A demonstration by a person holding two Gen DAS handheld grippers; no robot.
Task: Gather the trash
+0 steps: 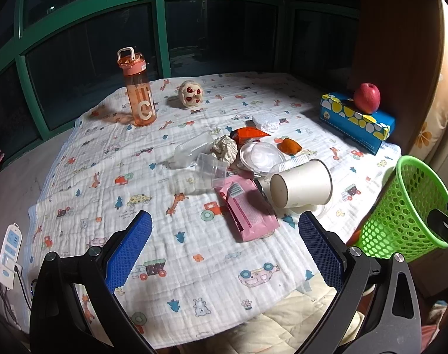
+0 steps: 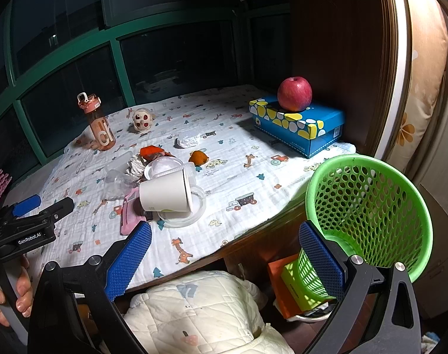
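On the printed cloth (image 1: 194,253), a paper cup (image 1: 302,184) fronts the trash; both hand-held grippers (image 1: 225,246) (image 2: 225,258) gape wide, empty.

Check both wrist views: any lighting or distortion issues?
Left wrist: fisheye bends the window frame; the paper cup shadows the pink packet. Right wrist: a bright patch beside the green basket, dark windows, black corner vignette.

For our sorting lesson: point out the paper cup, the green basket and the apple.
paper cup (image 1: 302,183), left wrist view, on its side wall.
green basket (image 2: 368,159), right wrist view, on its far rim.
apple (image 2: 294,93), right wrist view, on its red skin.
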